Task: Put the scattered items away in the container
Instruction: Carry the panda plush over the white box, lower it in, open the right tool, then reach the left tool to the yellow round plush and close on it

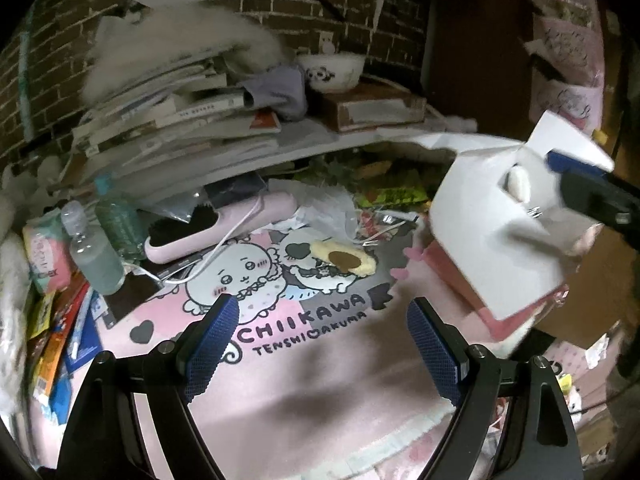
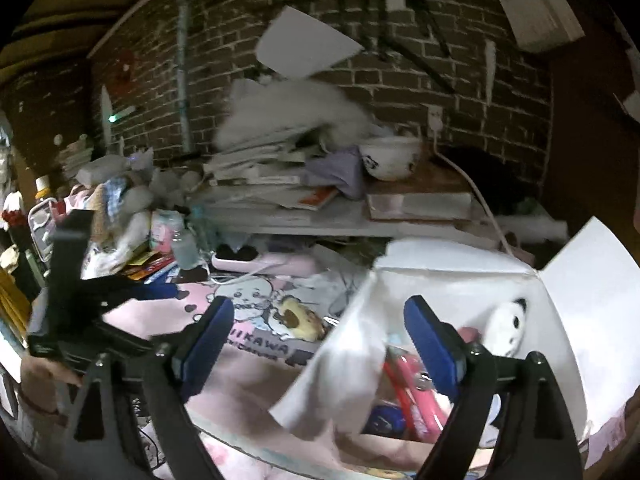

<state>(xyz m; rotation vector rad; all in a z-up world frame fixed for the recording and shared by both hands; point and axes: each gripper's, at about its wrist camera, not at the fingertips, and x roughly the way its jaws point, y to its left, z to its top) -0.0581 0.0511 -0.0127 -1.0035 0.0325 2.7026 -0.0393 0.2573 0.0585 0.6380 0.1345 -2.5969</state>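
Container: a white cardboard box [image 2: 460, 288] with its flaps up, standing at the right edge of the pink Chiikawa mat [image 1: 304, 364]. A small panda plush [image 2: 506, 326] and some red and blue items already lie inside.

Next item: the yellow plush with a brown oval patch [image 1: 344, 261] lies flat on the mat's printed characters, well apart from the box.

How it handles: looks soft, light and squashy, nothing to break. It should give under the pads, so a pinch across its narrow middle would hold best; the fuzzy cover ought not to slip.

Right gripper [image 2: 320, 340]: fingers spread wide, empty, hanging over the near left rim of the box.

Left gripper [image 1: 324, 344]: fingers apart with nothing between them, above bare mat, the plush ahead of it.

Other strays: a pink hairbrush [image 1: 224, 220] with a white cable and a clear bottle [image 1: 94, 258] at the mat's far left; stiffer, the bottle likely slippery.

Doubt: the box is blurred, so what else lies in it I cannot tell.
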